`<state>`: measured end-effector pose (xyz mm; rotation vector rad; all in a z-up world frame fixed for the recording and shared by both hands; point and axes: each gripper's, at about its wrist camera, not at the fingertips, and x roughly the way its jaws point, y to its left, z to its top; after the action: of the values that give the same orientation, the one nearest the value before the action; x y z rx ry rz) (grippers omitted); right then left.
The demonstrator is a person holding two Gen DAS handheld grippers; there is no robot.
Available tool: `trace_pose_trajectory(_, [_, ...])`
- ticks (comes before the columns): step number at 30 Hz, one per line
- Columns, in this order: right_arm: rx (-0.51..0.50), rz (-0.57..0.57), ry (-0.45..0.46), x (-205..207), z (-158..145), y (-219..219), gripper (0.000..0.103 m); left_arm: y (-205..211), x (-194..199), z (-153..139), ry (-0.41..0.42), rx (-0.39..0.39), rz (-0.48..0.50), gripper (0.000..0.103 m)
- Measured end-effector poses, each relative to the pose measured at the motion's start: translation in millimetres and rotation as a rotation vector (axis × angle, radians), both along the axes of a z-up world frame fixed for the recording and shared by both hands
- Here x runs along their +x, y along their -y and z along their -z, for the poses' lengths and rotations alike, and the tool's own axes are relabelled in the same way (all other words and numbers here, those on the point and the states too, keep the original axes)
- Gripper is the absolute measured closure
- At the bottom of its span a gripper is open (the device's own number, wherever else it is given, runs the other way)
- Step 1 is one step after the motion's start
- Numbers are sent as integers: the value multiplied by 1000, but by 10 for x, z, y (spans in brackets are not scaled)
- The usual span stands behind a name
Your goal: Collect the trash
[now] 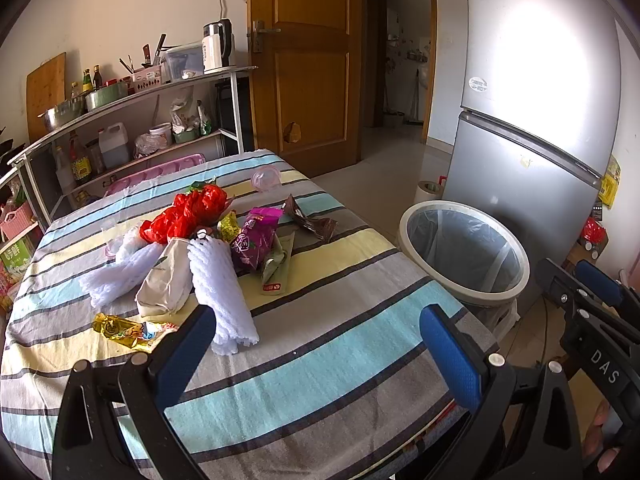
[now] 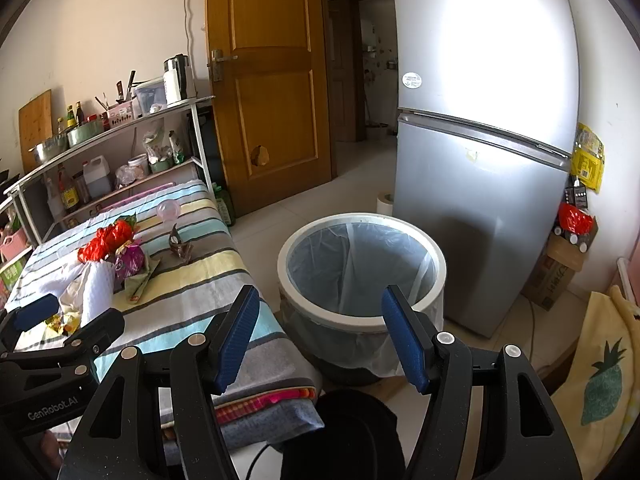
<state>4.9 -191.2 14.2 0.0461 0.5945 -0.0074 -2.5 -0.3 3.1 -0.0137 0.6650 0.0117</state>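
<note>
A table covered by a striped cloth (image 1: pixel 320 360) holds a loose heap of trash, seen from two hand-held grippers. The left gripper (image 1: pixel 318 344) hovers low over the near edge of the table, its blue-padded jaws spread wide with nothing between them. The right gripper (image 2: pixel 320 336) is also spread wide and empty, and it points at a white, bag-lined trash bin (image 2: pixel 362 268) standing on the floor just off the table's right side, in front of a silver fridge (image 2: pixel 480 160).

The heap lies ahead of the left gripper and slightly to its left. Nearest is a white foam net sleeve (image 1: pixel 222 292) — its long axis runs roughly toward the camera, its near end just beside the left jaw. Beside it lie a pale paper bag (image 1: pixel 168 280), a gold wrapper (image 1: pixel 120 330), a purple snack packet (image 1: pixel 256 240), a red plastic bag (image 1: pixel 188 212) and a dark wrapper (image 1: pixel 308 220) farther back.

The left gripper is clearly nearer the trash; the right is nearer the bin. A likely first pick is the foam sleeve, gripped across its narrow width, then carried rightward to the bin.
</note>
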Motion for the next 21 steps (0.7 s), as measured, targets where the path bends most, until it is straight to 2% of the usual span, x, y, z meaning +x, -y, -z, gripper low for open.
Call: trace_pose_trajectory(21, [-1,-3,3,-9,-17,6,39,-4,-5,-7,1,-1,0,0])
